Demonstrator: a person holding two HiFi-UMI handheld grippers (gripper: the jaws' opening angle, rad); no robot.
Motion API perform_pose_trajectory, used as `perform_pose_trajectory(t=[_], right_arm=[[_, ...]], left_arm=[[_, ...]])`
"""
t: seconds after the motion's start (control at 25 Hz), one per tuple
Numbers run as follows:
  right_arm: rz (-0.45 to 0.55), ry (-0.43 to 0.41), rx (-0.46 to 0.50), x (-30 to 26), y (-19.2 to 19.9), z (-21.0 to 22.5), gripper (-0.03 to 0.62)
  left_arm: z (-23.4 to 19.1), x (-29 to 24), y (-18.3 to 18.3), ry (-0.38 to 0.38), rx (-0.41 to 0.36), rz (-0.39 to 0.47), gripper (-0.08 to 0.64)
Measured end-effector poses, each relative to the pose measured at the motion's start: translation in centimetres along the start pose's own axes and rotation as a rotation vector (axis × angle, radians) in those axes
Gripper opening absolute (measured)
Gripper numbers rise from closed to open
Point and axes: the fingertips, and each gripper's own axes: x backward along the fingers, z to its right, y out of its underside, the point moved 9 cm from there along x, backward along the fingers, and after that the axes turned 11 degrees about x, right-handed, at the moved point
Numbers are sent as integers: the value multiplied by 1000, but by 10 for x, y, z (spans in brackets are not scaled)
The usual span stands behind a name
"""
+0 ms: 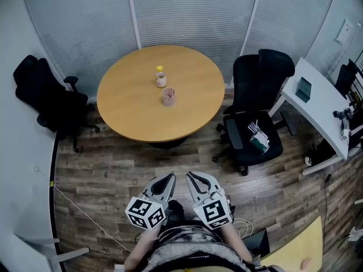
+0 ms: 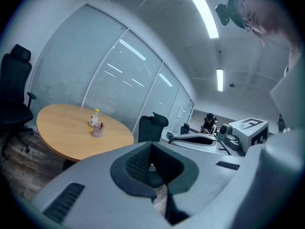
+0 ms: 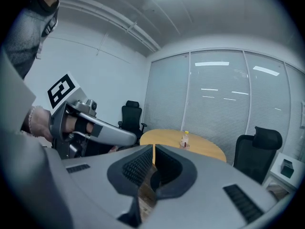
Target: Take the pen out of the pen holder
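Your left gripper (image 1: 169, 178): jaws pressed together, nothing between them. Right gripper (image 1: 190, 177): same, jaws closed down to a thin slit, empty. You hold both side by side close to your body, tips pointing toward the round wooden table (image 1: 127, 103). They sit well short of its near edge, over the wood floor (image 1: 102, 174).

Pen holder (image 1: 168, 97) stands upright near the table's middle, a bit toward your side. It's a small pinkish cup with an open top. In the left gripper view something reddish pokes above its rim, probably the pen (image 2: 101, 124); too small to tell more.

A small clear bottle (image 1: 161, 76) with a yellow cap stands just behind the holder, toward the table's far edge. One black office chair (image 1: 255, 118) is right of the table, and another black chair (image 1: 48, 95) is left of it.
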Motion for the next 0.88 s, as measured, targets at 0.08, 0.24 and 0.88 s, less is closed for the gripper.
perform_pose_trajectory(t=[0.08,0.24,0.88], right_arm=[[-1,1,9,-18,-4,5,29],[-7,1,16,-50,-12,13,29],[-16,20,16,-138,-35,8,29]], left_arm=[[-13,-10,-13,13,-9,1,5],[-37,-24,-34,25,-10,4,5],[-112,-20,-74,32,10,0,5]])
